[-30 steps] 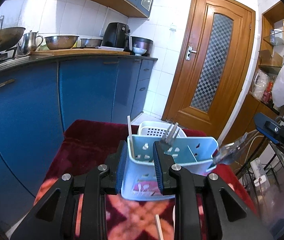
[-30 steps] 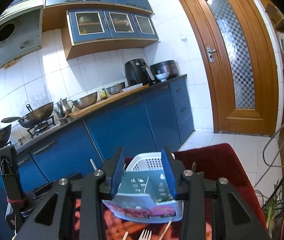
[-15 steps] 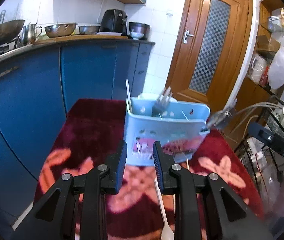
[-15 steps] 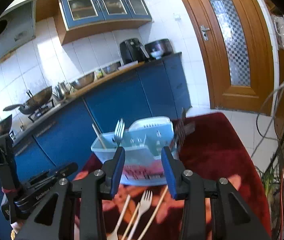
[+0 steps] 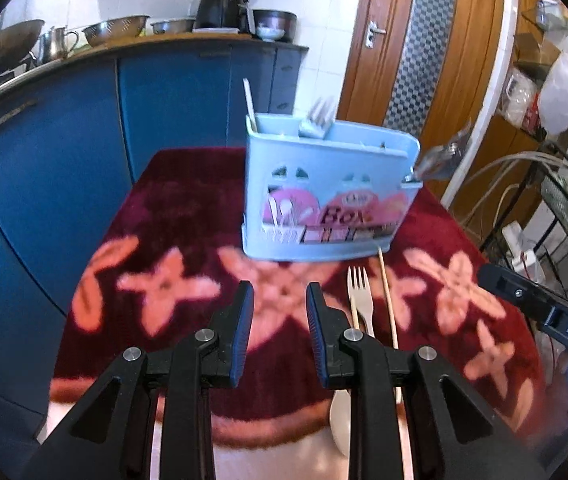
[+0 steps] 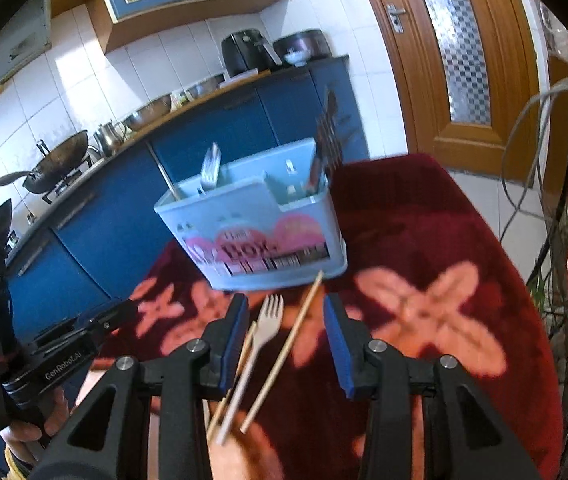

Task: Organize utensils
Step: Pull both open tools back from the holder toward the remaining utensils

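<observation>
The worktop, covered by a dark red rug (image 5: 188,208) with pink flower shapes, carried a pale blue cutlery box (image 5: 324,196) standing upright near its far edge, with metal forks (image 6: 210,168) and a stick in its compartments. Before the box lay a pale plastic fork (image 6: 266,330), tines toward the box, between two thin wooden sticks (image 6: 288,344). The right gripper (image 6: 286,340) hovered over these, jaws spread and empty. The left gripper (image 5: 276,328) hovered beside them, jaws apart, holding nothing.
</observation>
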Tool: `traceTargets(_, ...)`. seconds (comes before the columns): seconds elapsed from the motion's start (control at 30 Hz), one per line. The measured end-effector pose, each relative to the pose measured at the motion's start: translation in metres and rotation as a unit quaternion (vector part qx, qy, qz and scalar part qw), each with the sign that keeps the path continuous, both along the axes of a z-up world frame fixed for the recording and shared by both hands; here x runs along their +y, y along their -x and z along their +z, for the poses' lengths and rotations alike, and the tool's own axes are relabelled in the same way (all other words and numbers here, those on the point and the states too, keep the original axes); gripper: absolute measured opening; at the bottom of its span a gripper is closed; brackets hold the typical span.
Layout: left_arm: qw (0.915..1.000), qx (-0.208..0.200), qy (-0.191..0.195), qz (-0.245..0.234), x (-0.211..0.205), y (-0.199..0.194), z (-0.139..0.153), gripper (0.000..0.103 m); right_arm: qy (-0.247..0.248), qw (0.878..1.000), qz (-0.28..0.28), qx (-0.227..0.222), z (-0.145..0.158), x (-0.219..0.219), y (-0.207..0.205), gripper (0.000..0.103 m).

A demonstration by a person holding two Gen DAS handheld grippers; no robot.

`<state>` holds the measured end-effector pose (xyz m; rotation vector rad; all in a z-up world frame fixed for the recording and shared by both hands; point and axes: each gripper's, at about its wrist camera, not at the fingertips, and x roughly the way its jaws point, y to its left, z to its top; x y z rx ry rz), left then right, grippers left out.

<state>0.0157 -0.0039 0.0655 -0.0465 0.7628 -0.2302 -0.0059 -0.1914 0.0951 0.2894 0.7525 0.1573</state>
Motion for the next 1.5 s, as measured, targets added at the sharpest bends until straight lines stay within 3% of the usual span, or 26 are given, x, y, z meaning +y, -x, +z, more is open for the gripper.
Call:
traceTargets(0.3, 0.9989, 0.040, -0.001, -0.024, -0.014, 0.000, -0.024, 0.027, -0.024, 0.998, -0.008, 0.053, -0.039, -0.008, 0.005, 0.042)
traceTargets(0.73, 0.9939, 0.097, 0.020, -0.050, -0.027, -0.007, -0.049, 0.027, -0.025, 0.997, -0.021, 0.073, -0.061, -0.018, 0.009, 0.044)
traceTargets(1.3, 0.9839, 0.158, -0.024, -0.079, -0.052, -0.037, -0.079, 0.026, -0.038, 0.996, -0.021, 0.079, -0.071, -0.026, 0.009, 0.044)
traceTargets(1.37, 0.9830, 0.163, -0.024, -0.082, -0.052, -0.039, -0.078, 0.024, -0.037, 0.996, -0.018, 0.079, -0.072, -0.026, 0.008, 0.045)
traceTargets(1.5, 0.9830, 0.166, -0.010, -0.078, -0.049, -0.042, -0.078, 0.009, -0.035, 0.996, -0.017, 0.081, -0.072, -0.024, 0.008, 0.045)
